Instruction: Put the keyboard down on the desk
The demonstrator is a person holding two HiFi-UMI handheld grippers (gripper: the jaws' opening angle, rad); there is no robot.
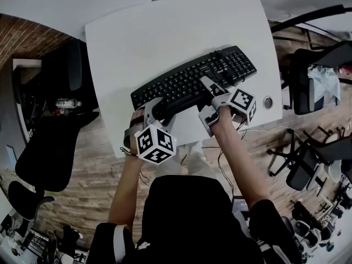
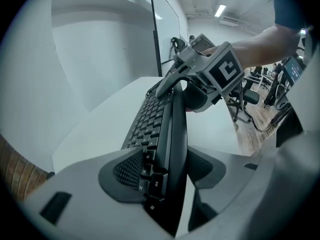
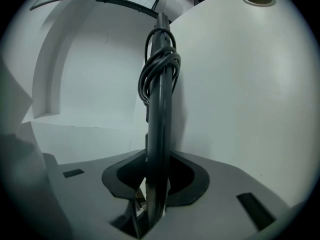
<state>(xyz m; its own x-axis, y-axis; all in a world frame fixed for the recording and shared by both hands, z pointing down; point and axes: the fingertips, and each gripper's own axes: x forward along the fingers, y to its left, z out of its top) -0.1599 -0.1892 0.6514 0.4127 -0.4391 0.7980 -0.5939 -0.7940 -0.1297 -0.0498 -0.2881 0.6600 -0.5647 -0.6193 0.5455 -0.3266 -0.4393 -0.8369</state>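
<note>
While the left gripper (image 1: 156, 110) is pinching the black keyboard (image 1: 192, 81) over the desk (image 1: 143, 43), the right gripper (image 1: 205, 99) is clamping its edge too.

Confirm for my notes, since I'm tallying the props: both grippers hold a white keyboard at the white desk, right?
No. The keyboard is black, not white; the head view shows it. Both the left gripper and the right gripper hold the black keyboard at the white desk.
</note>
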